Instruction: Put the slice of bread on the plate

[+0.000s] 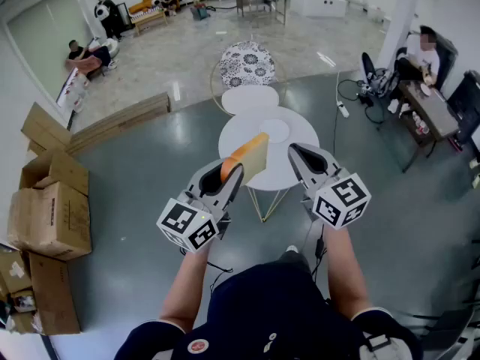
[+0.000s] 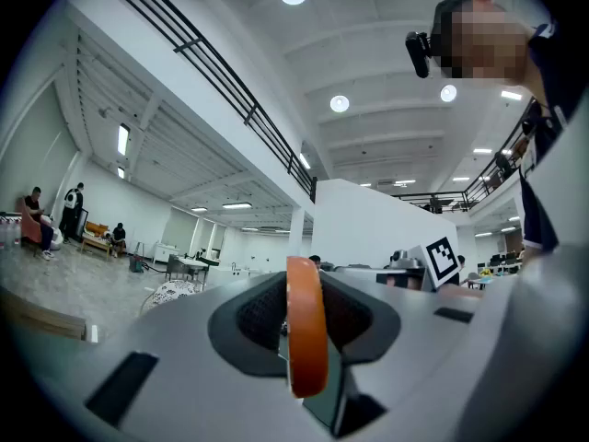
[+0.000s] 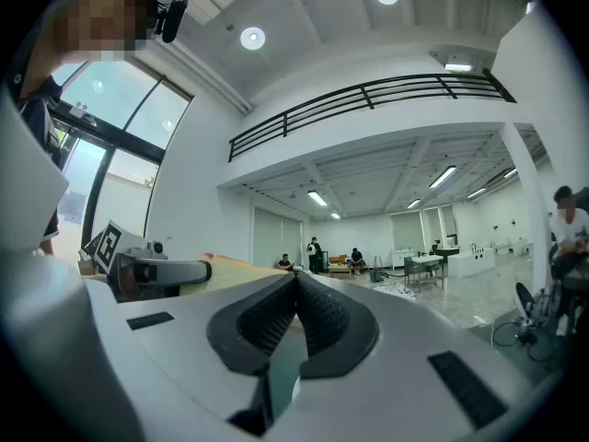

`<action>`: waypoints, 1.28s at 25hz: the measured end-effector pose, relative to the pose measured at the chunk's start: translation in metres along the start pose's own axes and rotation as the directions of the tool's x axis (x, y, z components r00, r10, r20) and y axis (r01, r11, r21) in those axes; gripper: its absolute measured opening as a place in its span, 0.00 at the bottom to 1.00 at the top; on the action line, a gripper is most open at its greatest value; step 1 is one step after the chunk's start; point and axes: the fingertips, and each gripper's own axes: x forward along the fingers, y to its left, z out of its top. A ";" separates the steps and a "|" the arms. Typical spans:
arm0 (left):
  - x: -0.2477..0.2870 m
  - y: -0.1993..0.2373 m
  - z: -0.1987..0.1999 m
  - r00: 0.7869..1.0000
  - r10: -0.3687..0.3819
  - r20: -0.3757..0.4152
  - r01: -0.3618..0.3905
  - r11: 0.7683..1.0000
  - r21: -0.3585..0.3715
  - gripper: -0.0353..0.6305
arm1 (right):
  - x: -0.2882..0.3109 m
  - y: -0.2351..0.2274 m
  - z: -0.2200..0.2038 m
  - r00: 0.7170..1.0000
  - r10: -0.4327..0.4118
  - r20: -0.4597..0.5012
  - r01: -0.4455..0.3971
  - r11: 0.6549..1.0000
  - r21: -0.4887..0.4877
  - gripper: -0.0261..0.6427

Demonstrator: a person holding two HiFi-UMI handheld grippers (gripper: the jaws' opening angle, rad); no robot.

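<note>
Dark-shirted shoulders and two bare forearms of the person (image 1: 270, 306) fill the bottom of the head view, reaching forward over a wide grey floor (image 1: 142, 193). Opened cardboard boxes (image 1: 49, 216) are stacked at the left edge. Ahead stands a small round white counter (image 1: 238, 132) on thin gold legs, with a white stool (image 1: 250, 98) just behind it and a round patterned seat (image 1: 246, 64) behind that. Above the counter's near side the two tools are held side by side, each with a marker cube at its rear. The left gripper (image 1: 234, 172) has its fingers (image 2: 253, 320) clenched on the slice of bread (image 1: 247, 156). In the left gripper view the slice (image 2: 306, 339) stands edge-on between the ribbed pads, its orange crust facing the camera. From the head view the slice stands upright, crust along its upper left edge and pale face turned right, held in the air over the counter's left part and not touching the top. The right gripper (image 1: 294, 150) is level beside it, and in the right gripper view its fingers (image 3: 267, 325) meet at the tips with nothing between them. The plate (image 1: 274, 130), white and bare, lies on the counter's far middle, to the right of the slice and clear of it.
</note>
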 end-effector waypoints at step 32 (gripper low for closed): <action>0.063 -0.010 -0.011 0.999 0.011 -0.039 -0.011 1.000 0.012 0.19 | -0.007 -0.055 0.009 0.999 0.052 0.018 -0.051 0.999 -0.011 0.05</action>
